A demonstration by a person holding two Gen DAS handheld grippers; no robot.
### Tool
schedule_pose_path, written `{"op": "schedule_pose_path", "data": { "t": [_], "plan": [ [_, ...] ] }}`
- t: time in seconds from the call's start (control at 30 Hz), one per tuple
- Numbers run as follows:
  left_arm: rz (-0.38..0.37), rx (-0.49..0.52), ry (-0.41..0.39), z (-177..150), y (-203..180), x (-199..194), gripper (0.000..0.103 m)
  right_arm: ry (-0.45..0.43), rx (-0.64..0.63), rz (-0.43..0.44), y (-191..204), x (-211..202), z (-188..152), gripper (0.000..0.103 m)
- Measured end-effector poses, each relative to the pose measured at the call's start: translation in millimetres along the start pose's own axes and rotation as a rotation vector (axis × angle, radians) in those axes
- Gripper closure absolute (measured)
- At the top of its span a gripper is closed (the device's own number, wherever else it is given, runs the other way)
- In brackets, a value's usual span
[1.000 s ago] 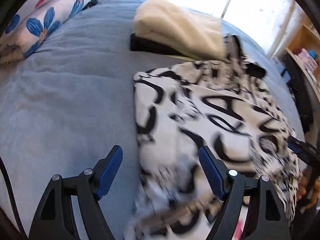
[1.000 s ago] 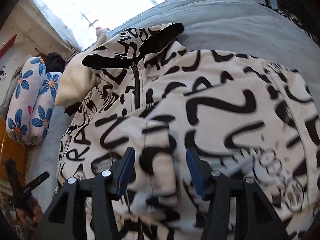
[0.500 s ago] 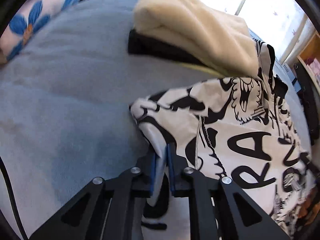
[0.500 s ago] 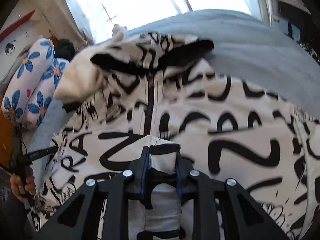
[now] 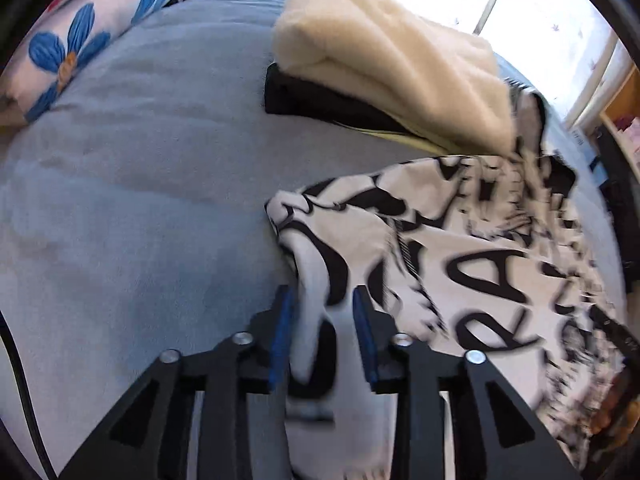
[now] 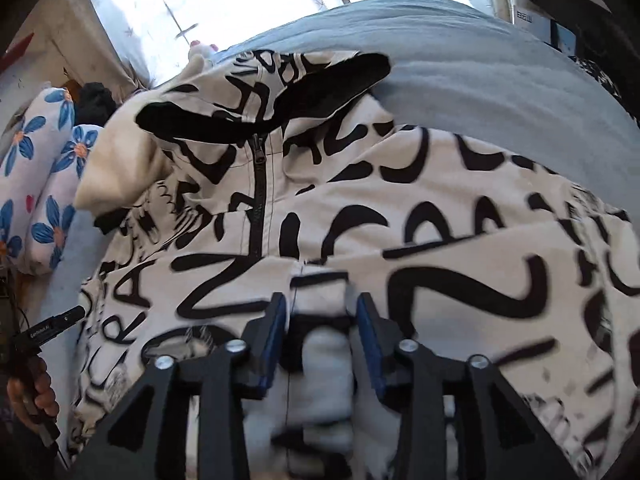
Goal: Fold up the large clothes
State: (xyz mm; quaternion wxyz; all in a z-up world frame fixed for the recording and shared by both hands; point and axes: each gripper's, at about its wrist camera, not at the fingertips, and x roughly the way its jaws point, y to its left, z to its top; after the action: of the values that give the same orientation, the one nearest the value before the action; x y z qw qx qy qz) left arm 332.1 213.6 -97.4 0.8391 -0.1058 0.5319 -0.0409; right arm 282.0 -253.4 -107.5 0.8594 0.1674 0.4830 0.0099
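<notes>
Over on the far left, the blue-flowered pillow (image 5: 76,36) sits at the head of the blue bedspread (image 5: 132,184), out of the way. Next along, a stack of finished pieces: a cream fleece (image 5: 384,56) folded on top of a black garment (image 5: 320,104), parked clear so the working area stays free.

Now the left gripper (image 5: 323,334): its jaws are opening, a folded edge of the black-and-white lettered zip hoodie (image 5: 460,240) between them, apparently no longer pinched. That looks like a let-go after laying the side over.

The hoodie lies spread across the middle of the bed, zipper (image 6: 258,200) up, hood (image 6: 260,96) toward the window.

On the right, the right gripper (image 6: 320,338) is opening too, a bunched fold of the same hoodie sitting loose between its blue pads (image 6: 370,344). Both sides released together, likely so the fold lands even.
</notes>
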Motion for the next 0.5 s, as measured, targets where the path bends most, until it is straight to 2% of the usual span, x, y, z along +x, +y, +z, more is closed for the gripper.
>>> {"op": "schedule_pose_path", "data": {
  "t": [0.07,0.23,0.3,0.43,0.5],
  "plan": [
    [-0.033,0.01,-0.006,-13,-3,-21,0.055,0.005,0.005,0.009,-4,-15,-10,0.056],
    [-0.098,0.083,-0.011,-66,-17,-62,0.054,0.034,0.051,0.045,-19,-45,-49,0.055],
    [-0.122,0.093,0.001,-84,-24,-65,0.054,0.066,0.097,0.104,-25,-45,-61,0.055],
    [-0.182,0.073,0.019,-110,-39,-61,0.054,0.071,0.199,0.218,-28,-41,-68,0.055],
    [-0.175,0.054,0.016,-115,-42,-56,0.054,0.085,0.257,0.288,-25,-33,-66,0.055]
  ]
}}
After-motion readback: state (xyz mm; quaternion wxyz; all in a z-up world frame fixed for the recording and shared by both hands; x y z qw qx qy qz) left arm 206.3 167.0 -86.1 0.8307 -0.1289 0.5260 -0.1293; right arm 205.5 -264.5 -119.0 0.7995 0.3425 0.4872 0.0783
